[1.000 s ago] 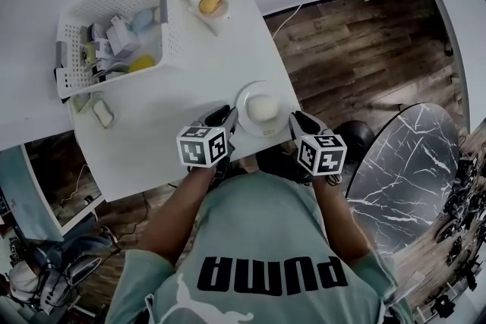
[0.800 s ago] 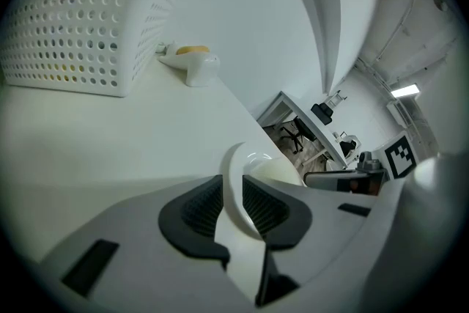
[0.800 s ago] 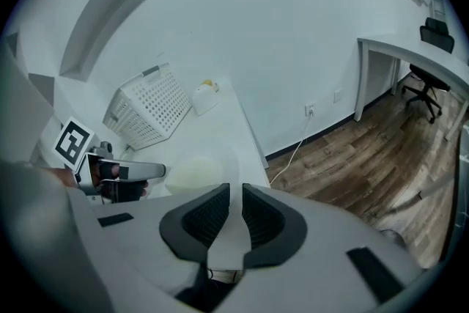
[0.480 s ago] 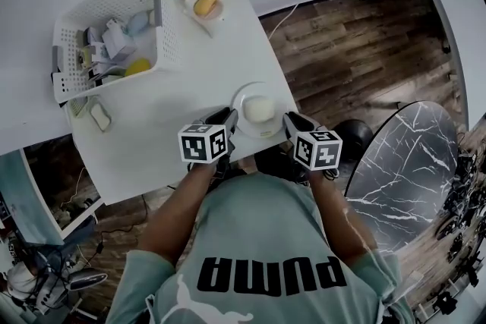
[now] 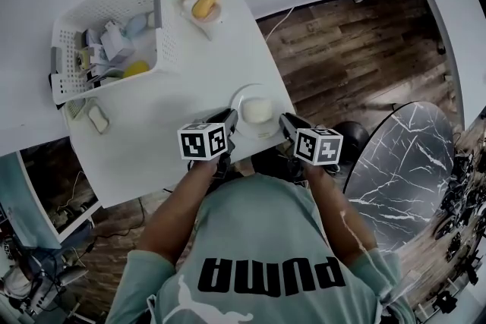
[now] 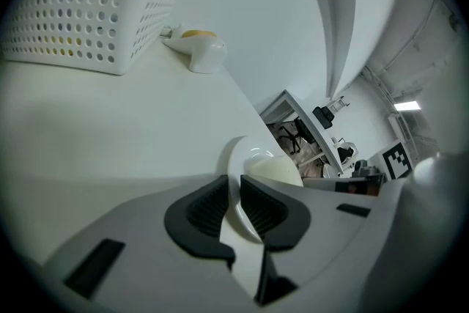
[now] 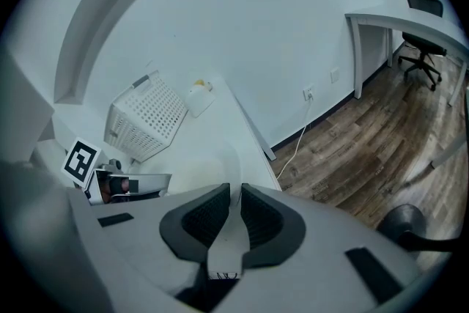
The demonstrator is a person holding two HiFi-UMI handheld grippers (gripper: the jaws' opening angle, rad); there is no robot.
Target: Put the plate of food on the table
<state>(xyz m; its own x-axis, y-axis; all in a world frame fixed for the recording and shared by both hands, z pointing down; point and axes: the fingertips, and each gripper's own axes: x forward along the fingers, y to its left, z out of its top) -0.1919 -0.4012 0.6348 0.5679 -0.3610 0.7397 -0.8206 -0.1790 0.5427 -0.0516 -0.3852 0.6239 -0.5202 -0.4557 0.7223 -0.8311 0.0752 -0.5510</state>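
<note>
Since the plate (image 5: 244, 99) w/ its pale food lump (image 5: 258, 111) is clenched at the rim from 9 and 3 o'clock by left tongs (image 5: 227, 120) and right tongs (image 5: 285, 121), prob. to keep it level, it sits over the bench's (image 5: 152, 136) near right corner. Touching or not, can't tell. The basket (image 5: 168, 34) is at 10 o'clock, well apart.

white holey basket (image 5: 102, 0) stuffed with bits, yellow lump (image 5: 203, 2) just beside it, marble-look round top (image 5: 402, 171), wood floor (image 5: 357, 42)
</note>
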